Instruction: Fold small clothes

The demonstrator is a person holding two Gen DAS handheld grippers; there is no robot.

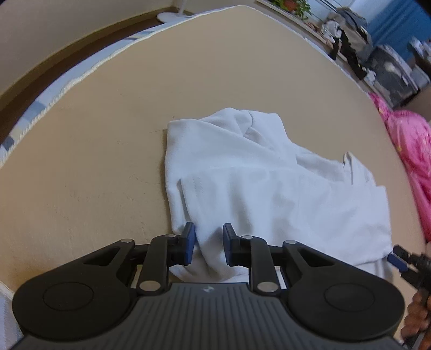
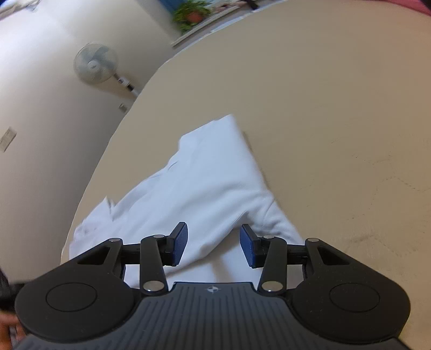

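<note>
A crumpled white garment (image 1: 269, 183) lies on a tan padded surface (image 1: 102, 129). My left gripper (image 1: 208, 243) sits at the garment's near left corner, its blue pads closed on a raised fold of the cloth. At the left wrist view's right edge, by the garment's near right corner, a blue pad (image 1: 396, 261) of the right gripper and a person's hand show. In the right wrist view my right gripper (image 2: 213, 243) hovers open over the white garment (image 2: 204, 183), a ridge of fabric lying loose between its pads.
A pink cloth (image 1: 409, 145) lies at the surface's right side. The surface's piped edge (image 1: 80, 78) runs along the left, with floor beyond. A standing fan (image 2: 95, 63), a potted plant (image 2: 191, 13) and a cluttered shelf (image 1: 350, 43) stand past the far edge.
</note>
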